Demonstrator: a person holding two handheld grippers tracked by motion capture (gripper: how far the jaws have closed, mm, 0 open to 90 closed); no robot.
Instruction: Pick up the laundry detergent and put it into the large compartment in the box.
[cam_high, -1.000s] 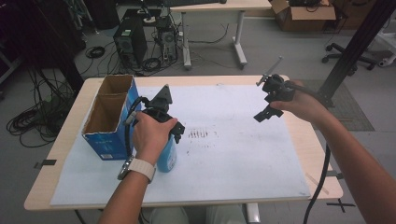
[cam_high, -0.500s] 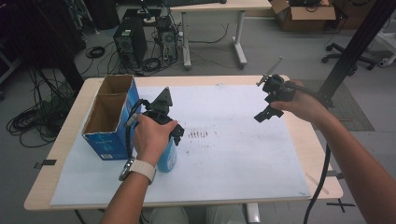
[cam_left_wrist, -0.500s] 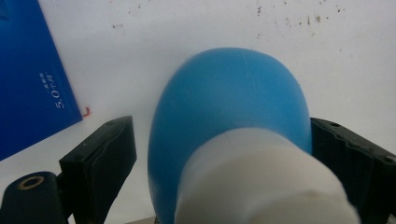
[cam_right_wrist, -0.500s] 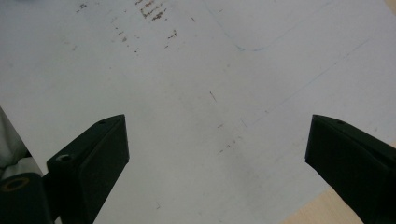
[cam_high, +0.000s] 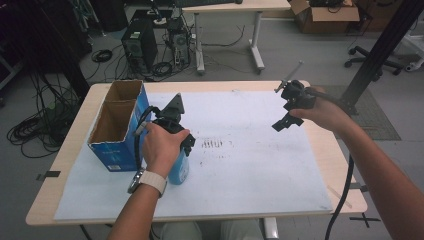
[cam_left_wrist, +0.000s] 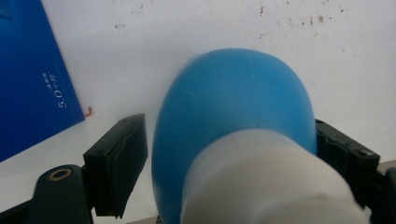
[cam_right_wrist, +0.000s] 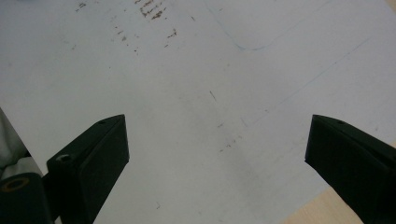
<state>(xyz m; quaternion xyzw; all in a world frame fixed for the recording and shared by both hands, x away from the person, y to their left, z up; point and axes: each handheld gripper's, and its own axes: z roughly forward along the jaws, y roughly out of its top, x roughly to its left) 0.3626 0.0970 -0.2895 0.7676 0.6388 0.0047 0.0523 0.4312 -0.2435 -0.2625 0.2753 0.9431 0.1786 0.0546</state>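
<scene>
Two tongs: the left tongs (cam_left_wrist: 224, 154) have been closing around the blue bottle (cam_left_wrist: 233, 112) (a sliver of gap remains), right tongs (cam_right_wrist: 215, 154) gape wide.

Blue bottle (cam_high: 179, 167) stands just beside the blue cardboard box (cam_high: 116, 131), narrow gap between them, tight on that side. White sheet (cam_high: 240, 165) to the bottle's right is bare, wide passage. Right gripper (cam_high: 289, 111) hangs well apart above the sheet, nothing under it.

My left claw (cam_left_wrist: 224, 154) is black, with flat blocky jaws and a brass-ringed screw hole. My right claw (cam_right_wrist: 215, 154) matches it, trailing a black cable. A white watch strap (cam_high: 150, 181) circles my left wrist.
</scene>
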